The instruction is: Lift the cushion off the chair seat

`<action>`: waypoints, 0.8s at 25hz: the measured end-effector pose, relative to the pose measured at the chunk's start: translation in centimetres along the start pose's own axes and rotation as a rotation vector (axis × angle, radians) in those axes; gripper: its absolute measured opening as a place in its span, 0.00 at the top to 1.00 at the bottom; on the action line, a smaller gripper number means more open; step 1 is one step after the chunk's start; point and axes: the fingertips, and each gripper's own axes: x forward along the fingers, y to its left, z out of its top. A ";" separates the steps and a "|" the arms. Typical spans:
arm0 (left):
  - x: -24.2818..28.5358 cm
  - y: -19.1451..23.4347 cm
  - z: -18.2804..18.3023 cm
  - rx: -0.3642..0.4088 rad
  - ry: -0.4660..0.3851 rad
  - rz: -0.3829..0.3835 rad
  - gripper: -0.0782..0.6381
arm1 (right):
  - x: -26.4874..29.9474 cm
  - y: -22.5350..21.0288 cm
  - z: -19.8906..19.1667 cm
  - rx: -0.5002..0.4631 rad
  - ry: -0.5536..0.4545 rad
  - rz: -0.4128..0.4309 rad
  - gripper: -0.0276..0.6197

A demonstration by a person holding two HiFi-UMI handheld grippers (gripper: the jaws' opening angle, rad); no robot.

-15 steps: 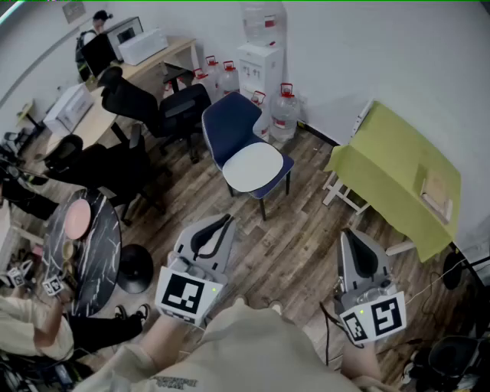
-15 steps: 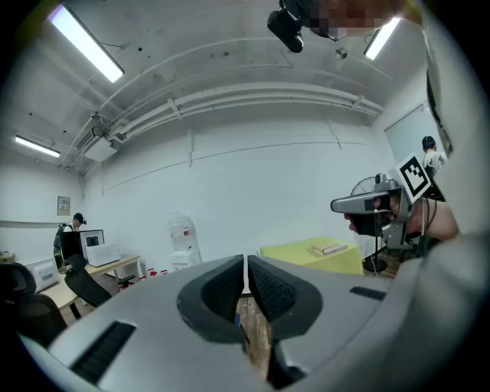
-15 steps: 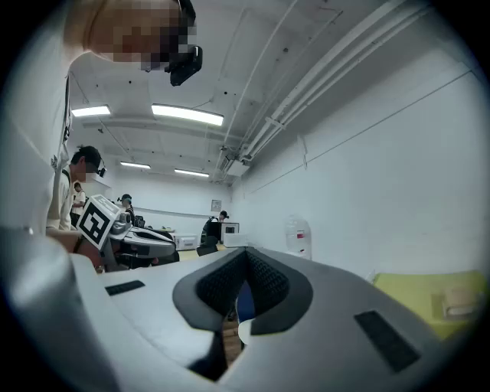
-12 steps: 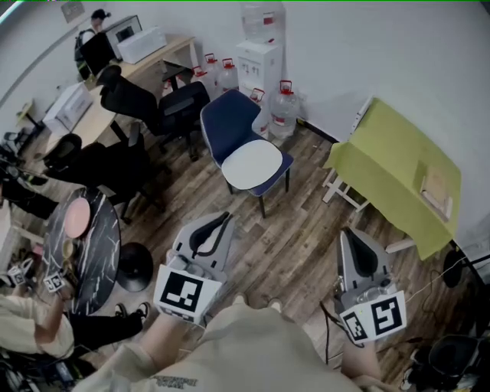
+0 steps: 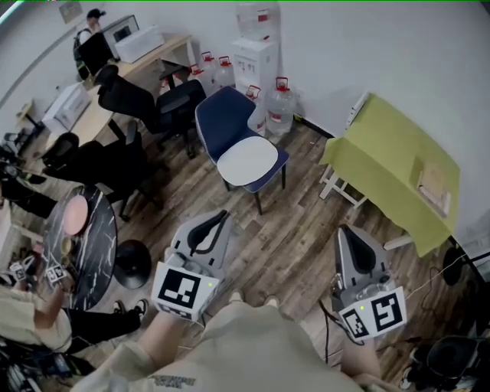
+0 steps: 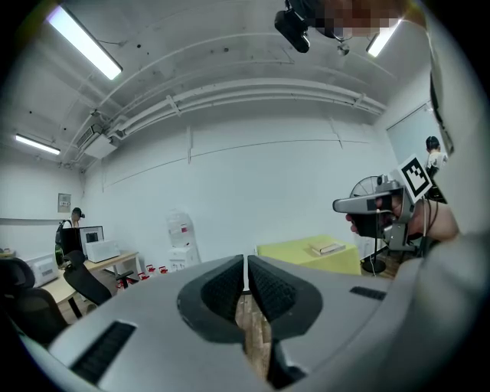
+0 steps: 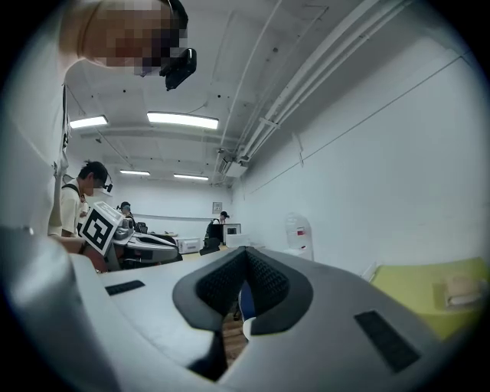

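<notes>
Holding a gripper in each hand, the person stands on a wooden floor [image 5: 298, 230]. Their tan shirt [image 5: 253, 356] fills the bottom of the head view. The left gripper [image 5: 223, 217] is low on the left. The right gripper [image 5: 344, 230] is low on the right. Both point out ahead, up in the air, and touch nothing. The left gripper view shows its two jaws pressed together with nothing between them. The right gripper view shows the same: jaws together, nothing held.

Close by on the left is a round black table [image 5: 103, 230] with thin white lines on it. A pink round thing [image 5: 74, 216] lies on top. Another person [image 5: 27, 325] sits beside it at the edge of the picture.

Further ahead, in the middle, stands a blue chair [image 5: 222, 115]. The cushion [image 5: 247, 161] is pale and oval. It lies flat on the chair seat, well away from both grippers.

Right of the chair is a table under a yellow-green cloth [image 5: 383, 153], with a flat tan book-like thing [image 5: 434, 190] on it. Left of the chair stand black office chairs [image 5: 172, 107].

Behind the chair, by the white wall, are big water bottles [image 5: 281, 103] with red tops and a white water dispenser [image 5: 256, 61]. Farthest off, at the top left, is a desk [image 5: 164, 47] with a white machine [image 5: 142, 44], and a person in a cap [image 5: 92, 19] stands by it.
</notes>
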 end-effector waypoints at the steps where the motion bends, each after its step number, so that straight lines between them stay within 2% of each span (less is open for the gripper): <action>1: 0.1 -0.3 0.1 0.000 0.000 0.002 0.84 | -0.2 -0.1 0.0 -0.002 0.000 0.005 0.92; 6: 0.3 -2.1 0.5 -0.002 -0.006 0.024 0.84 | -1.8 -1.5 0.1 -0.009 -0.006 0.014 0.92; 10: -0.3 -2.9 1.1 -0.021 -0.051 0.098 0.84 | -3.9 -3.2 0.7 -0.002 -0.054 -0.006 0.92; 11: -0.5 -3.1 1.2 -0.025 -0.058 0.120 0.84 | -4.5 -3.7 0.8 0.004 -0.064 -0.015 0.88; 12: -0.7 -3.3 1.2 -0.027 -0.060 0.136 0.83 | -5.0 -4.1 0.9 0.011 -0.071 -0.023 0.77; 13: -0.8 -3.5 1.1 -0.028 -0.058 0.147 0.79 | -5.5 -4.6 0.8 0.018 -0.076 -0.032 0.67; 14: -0.8 -3.7 0.9 -0.028 -0.055 0.151 0.71 | -5.8 -4.9 0.7 0.023 -0.076 -0.038 0.63; 15: -0.8 -3.9 0.7 -0.030 -0.053 0.153 0.63 | -6.1 -5.2 0.5 0.026 -0.072 -0.043 0.62; 16: -0.9 -4.1 0.6 -0.033 -0.051 0.154 0.61 | -6.4 -5.4 0.2 0.027 -0.066 -0.045 0.62; 20: -0.8 -4.7 0.4 -0.034 -0.053 0.166 0.61 | -7.1 -6.1 -0.5 0.026 -0.048 -0.047 0.62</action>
